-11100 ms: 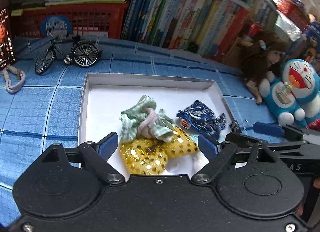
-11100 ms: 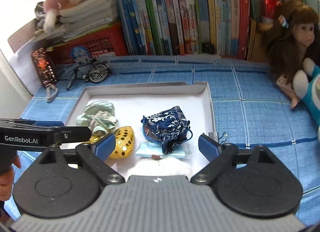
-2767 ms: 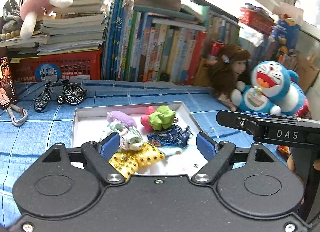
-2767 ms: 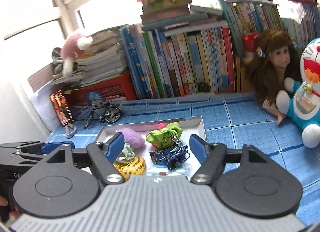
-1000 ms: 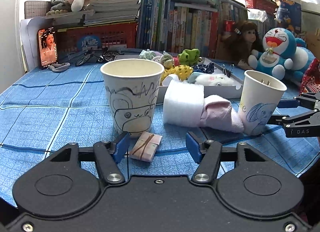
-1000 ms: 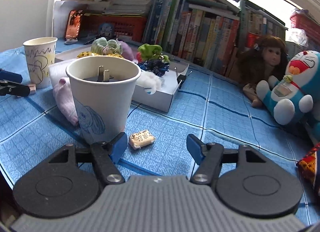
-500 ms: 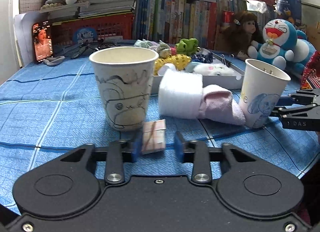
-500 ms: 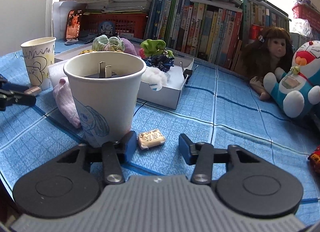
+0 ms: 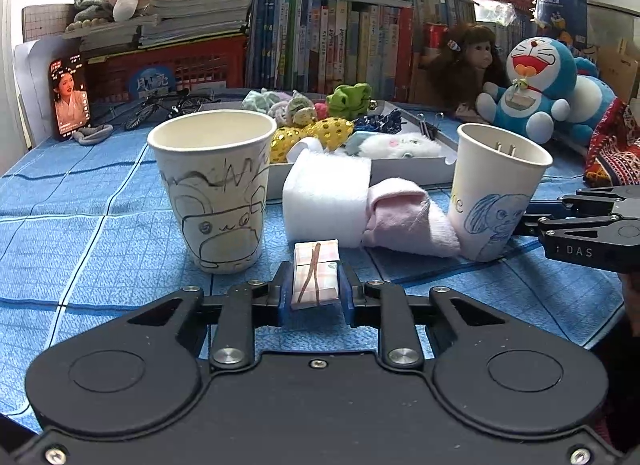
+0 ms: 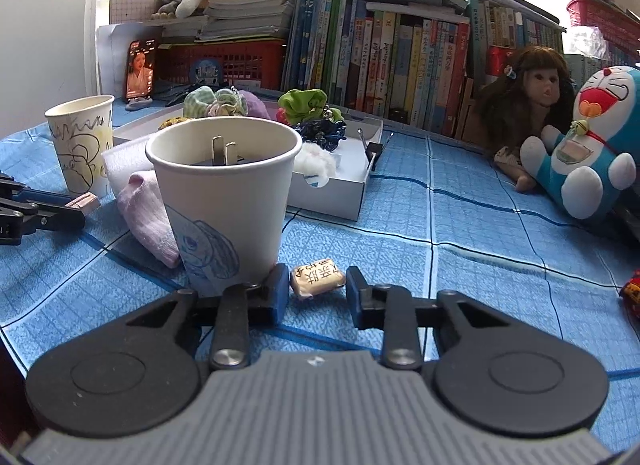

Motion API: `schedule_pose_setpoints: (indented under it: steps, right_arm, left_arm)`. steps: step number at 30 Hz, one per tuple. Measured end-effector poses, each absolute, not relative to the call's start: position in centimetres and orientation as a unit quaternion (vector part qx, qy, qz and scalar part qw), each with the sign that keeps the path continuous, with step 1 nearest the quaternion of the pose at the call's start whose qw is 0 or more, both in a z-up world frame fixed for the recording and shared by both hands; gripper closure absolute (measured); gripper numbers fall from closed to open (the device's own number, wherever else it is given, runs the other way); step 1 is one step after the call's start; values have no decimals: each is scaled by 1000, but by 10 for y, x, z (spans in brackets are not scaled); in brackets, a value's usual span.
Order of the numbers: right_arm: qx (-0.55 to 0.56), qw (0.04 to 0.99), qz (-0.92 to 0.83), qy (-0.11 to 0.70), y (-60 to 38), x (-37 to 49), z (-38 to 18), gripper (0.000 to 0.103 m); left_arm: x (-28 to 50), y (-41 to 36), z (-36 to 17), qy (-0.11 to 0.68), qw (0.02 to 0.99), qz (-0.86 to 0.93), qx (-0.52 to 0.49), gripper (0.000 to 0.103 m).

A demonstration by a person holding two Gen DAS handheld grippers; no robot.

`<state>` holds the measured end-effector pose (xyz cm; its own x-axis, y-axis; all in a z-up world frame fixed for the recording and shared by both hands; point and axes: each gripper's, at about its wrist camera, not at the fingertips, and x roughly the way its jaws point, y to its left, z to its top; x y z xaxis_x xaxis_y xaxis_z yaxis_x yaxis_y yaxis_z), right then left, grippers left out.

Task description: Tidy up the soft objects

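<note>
1. Both grippers have dropped away from the white tray (image 9: 404, 165) of soft things to the blue worktop (image 9: 100, 233) in front of it, each lined up on a small packet beside a paper cup.
2. Left gripper (image 9: 314, 289): its jaws, wide a second ago, are now clamped on the pink checked packet (image 9: 315, 273) next to the scribbled cup (image 9: 216, 189).
3. Right gripper (image 10: 317, 296): its jaws are closing around the tan packet (image 10: 318, 277) by the cup with the blue drawing (image 10: 224, 193); a gap shows on both sides, so nothing is gripped yet.
4. My reading: the left packet is ready to lift, the right needs its grip finished, and then both likely go into the cups or the tray.
</note>
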<state>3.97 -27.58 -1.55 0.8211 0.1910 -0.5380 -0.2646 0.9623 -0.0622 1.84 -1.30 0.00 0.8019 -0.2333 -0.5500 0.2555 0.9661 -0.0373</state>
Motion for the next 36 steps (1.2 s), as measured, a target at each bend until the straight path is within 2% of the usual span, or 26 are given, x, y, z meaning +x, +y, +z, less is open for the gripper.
schedule_pose_setpoints:
  steps: [28,36]
  right_arm:
    - [-25,968,62,243,-282,25,33,67]
    - [-7,970,62,234,-285,38,54,68]
  left_arm:
    - [-7,-14,55,221,959,-174,21,80]
    - [13,-7,91,204,960,-189,21,80]
